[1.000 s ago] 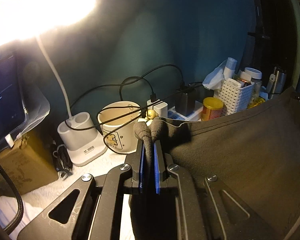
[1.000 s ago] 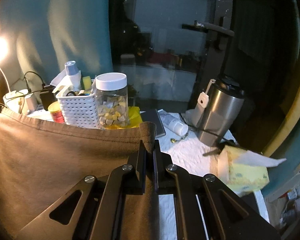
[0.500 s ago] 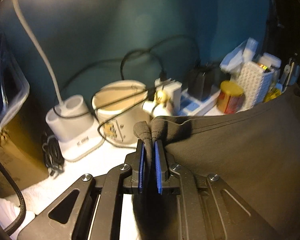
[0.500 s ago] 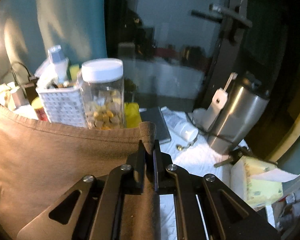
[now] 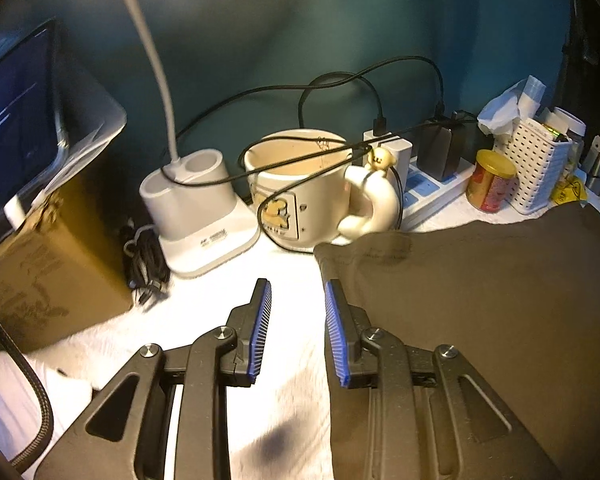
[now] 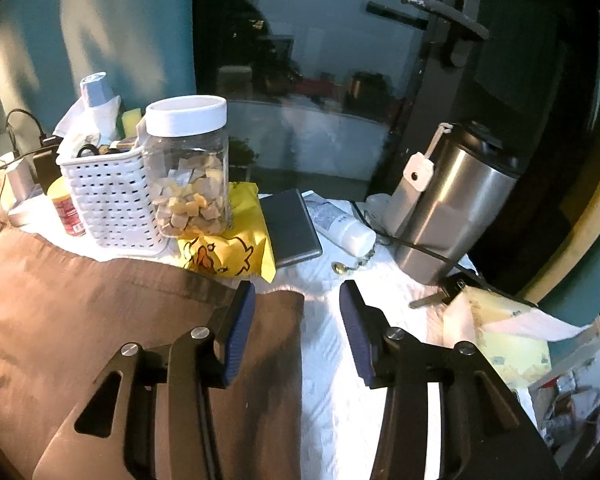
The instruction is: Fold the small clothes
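A brown garment (image 5: 480,300) lies flat on the white table cover; in the right wrist view it (image 6: 100,312) fills the lower left. My left gripper (image 5: 296,292) is open and empty, with its right finger at the garment's left edge. My right gripper (image 6: 298,300) is open and empty, with its left finger over the garment's right corner and its right finger over the bare cover.
Behind the garment stand a cream mug (image 5: 300,188), a lamp base (image 5: 196,208), a cardboard box (image 5: 48,264), a power strip (image 5: 428,188), a red tin (image 5: 492,184), a white basket (image 6: 104,196), a plastic jar (image 6: 188,168), a steel tumbler (image 6: 448,204) and a tissue pack (image 6: 500,332).
Both grippers held the garment's top edge raised; they lowered it to the table, opened and let go. The garment now lies flat.
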The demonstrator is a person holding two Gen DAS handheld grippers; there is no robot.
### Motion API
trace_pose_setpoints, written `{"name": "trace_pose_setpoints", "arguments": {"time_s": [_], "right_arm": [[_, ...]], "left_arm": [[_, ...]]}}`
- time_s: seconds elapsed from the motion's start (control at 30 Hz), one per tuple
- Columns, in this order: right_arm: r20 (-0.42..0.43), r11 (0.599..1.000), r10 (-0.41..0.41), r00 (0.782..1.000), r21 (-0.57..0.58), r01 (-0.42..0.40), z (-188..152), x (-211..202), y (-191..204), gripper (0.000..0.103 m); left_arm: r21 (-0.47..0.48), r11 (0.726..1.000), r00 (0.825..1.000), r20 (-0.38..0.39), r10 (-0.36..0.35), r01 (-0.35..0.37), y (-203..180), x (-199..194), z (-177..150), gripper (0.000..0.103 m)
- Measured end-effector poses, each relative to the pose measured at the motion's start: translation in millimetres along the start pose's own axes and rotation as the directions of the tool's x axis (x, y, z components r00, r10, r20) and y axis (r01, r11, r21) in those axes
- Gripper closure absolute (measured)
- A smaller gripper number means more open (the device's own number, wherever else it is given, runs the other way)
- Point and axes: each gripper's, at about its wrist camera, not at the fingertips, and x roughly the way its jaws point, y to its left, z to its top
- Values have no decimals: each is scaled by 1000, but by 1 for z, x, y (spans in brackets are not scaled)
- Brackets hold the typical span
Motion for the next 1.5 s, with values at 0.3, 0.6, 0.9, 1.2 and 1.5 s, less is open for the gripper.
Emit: {"name": "trace_pose_setpoints", "arguments": {"time_s": [0.3, 0.6, 0.9, 1.2, 1.5], "right_arm": [[-19, 999, -20, 1000, 43, 21, -30, -34, -12, 57], [-51, 995, -4, 999, 98, 9, -78, -79, -16, 56], [-63, 986, -22, 998, 162, 32, -127, -124, -29, 56], [-99, 972, -2, 995, 233, 25, -182, -148, -42, 57], [-95, 964, 54, 994, 264, -27, -211, -162, -34, 57]], "left_arm": [[-42, 998, 999, -27, -47, 46, 8, -28, -31, 76], [-59, 993, 994, -35, -104, 102, 4, -57, -66, 75], [-74, 988, 989, -38, -142, 139, 1, -85, -98, 75], [-93, 979, 980, -57, -189, 183, -6, -103, -125, 75], [-99, 972, 975, -46, -218, 213, -14, -124, -150, 45]]}}
